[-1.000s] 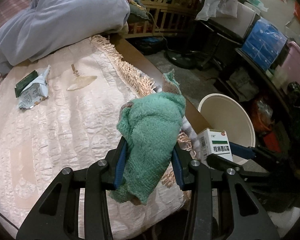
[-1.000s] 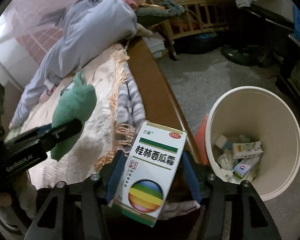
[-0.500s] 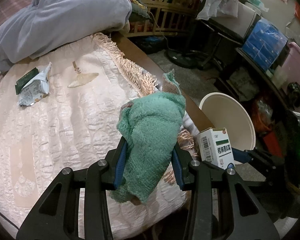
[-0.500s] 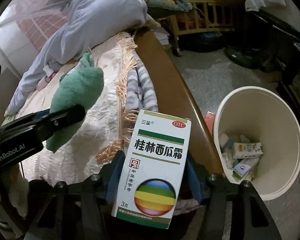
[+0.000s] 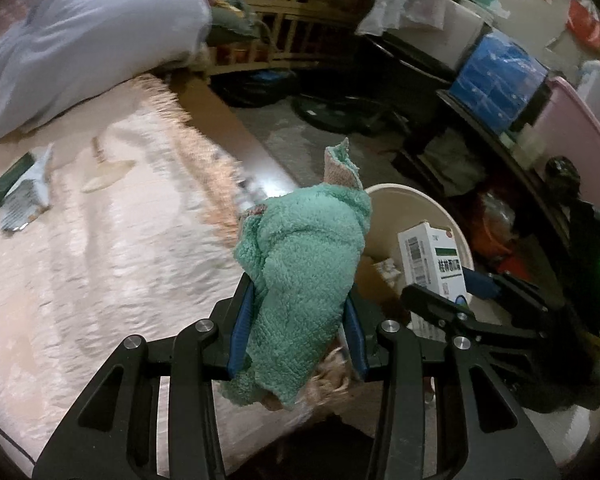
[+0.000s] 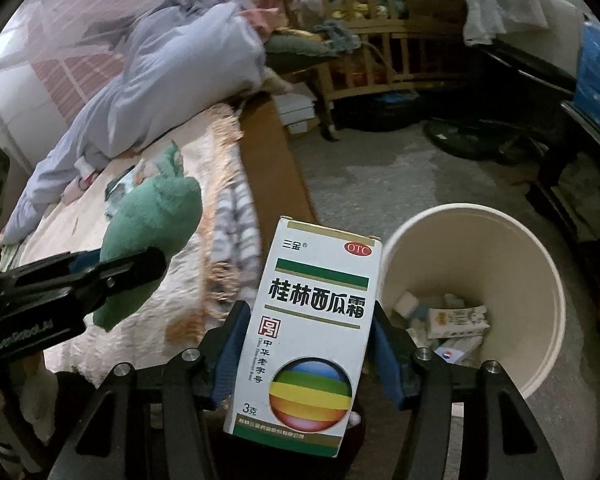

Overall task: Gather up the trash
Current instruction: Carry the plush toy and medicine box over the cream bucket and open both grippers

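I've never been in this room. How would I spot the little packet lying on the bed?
Find the bed with its pale pink quilted cover, below the heap of grey-blue bedding. The packet lies flat on the cover near that heap, left of a small tan object. It is the only crumpled white wrapper there, with a dark green end.

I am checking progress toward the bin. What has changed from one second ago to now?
Both tools carried their loads off the bed toward the trash bin. The left tool brought the green cloth in front of the bin's rim; the right tool brought the medicine box closer beside the bin. Both grips stayed shut, nothing was released, and the wrapper stayed on the bed.
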The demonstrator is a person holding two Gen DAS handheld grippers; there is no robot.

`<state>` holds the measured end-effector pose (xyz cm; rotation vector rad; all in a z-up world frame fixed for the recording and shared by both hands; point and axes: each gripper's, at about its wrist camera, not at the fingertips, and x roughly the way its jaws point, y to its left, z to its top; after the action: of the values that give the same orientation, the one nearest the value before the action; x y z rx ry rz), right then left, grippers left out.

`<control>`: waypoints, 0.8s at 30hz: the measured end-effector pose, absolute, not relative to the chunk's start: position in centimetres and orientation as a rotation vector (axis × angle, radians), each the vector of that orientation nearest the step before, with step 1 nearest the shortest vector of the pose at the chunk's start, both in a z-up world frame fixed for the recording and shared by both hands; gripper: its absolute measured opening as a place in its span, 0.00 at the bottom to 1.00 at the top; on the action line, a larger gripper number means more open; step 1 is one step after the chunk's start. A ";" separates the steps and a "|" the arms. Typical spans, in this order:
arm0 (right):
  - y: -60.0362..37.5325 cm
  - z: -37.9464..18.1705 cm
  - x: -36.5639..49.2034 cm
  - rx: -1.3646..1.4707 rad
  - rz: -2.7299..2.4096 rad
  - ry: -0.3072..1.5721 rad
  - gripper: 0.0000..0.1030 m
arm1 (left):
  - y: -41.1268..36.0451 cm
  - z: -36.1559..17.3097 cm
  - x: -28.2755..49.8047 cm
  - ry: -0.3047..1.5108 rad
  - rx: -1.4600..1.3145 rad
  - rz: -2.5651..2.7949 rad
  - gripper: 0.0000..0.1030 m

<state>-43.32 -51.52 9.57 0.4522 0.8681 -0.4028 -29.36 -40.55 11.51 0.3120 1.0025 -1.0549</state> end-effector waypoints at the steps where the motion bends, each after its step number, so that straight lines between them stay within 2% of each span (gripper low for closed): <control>1: -51.9 9.6 -43.6 0.455 -0.413 0.867 0.55 | -41.0 11.6 -29.7 0.999 0.317 -1.064 0.38; 24: -60.5 8.1 -49.4 0.549 -0.612 0.867 0.55 | -51.0 10.3 -34.7 1.042 0.375 -1.237 0.38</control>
<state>-49.39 -60.50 8.08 0.5494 0.8668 -0.6124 -34.69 -51.01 10.27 0.3750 1.0417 -1.2368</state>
